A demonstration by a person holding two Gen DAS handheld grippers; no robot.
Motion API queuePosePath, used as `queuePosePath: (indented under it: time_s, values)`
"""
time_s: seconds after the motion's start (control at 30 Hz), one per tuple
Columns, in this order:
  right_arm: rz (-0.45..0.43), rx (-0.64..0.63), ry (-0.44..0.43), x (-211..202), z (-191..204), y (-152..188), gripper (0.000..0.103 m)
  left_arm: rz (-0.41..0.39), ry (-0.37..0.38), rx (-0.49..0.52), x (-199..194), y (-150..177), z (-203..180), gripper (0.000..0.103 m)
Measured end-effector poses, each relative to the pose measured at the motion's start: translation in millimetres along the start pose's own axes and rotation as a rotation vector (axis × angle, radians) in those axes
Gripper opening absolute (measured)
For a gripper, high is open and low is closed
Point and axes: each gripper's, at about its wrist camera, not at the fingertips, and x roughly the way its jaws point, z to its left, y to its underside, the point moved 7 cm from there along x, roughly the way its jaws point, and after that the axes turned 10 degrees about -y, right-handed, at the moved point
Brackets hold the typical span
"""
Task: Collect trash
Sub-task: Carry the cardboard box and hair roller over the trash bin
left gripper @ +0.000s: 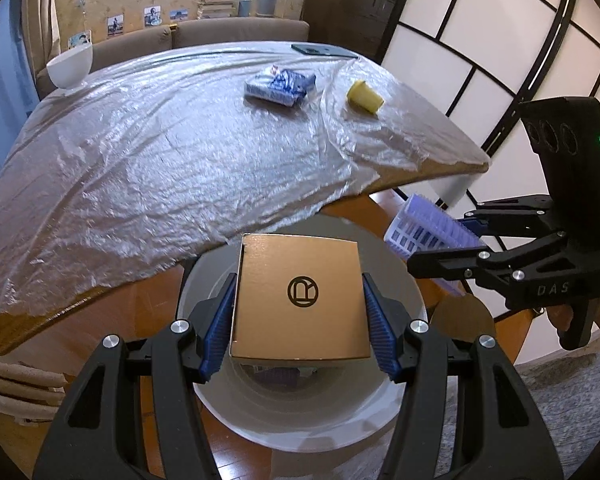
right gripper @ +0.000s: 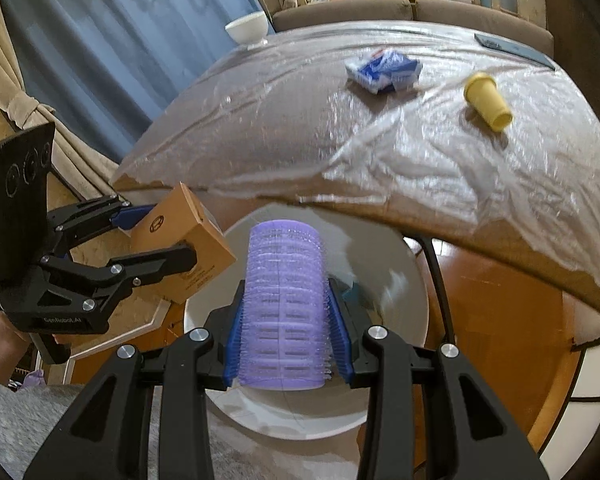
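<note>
My left gripper [left gripper: 300, 320] is shut on a brown cardboard box [left gripper: 300, 300] with a round logo, held over a white trash bin [left gripper: 312, 424] on the floor. The box also shows in the right wrist view [right gripper: 184, 248]. My right gripper [right gripper: 286, 328] is shut on a purple hair roller [right gripper: 286, 308], held above the same bin [right gripper: 396, 304]; the roller also shows in the left wrist view [left gripper: 428, 224]. A crumpled blue-and-white wrapper [left gripper: 280, 86] [right gripper: 384, 68] and a tipped yellow cup [left gripper: 364, 96] [right gripper: 488, 100] lie on the plastic-covered table [left gripper: 140, 160].
A white bowl [left gripper: 70, 66] stands at the table's far left corner and a dark flat device [left gripper: 324, 50] at the far edge. A brown sofa [left gripper: 236, 30] is behind the table. A paneled screen [left gripper: 480, 40] stands to the right, curtains [right gripper: 80, 40] to the left.
</note>
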Motion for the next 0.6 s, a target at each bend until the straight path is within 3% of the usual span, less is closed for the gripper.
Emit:
queuePosePath:
  time_s: [0.6]
  values:
    - [0.081,0.023,0.035,34.9,-22.8,22.0,0.036,0.108,-0.037,0.020,43.0,24.0,3.2,0.060]
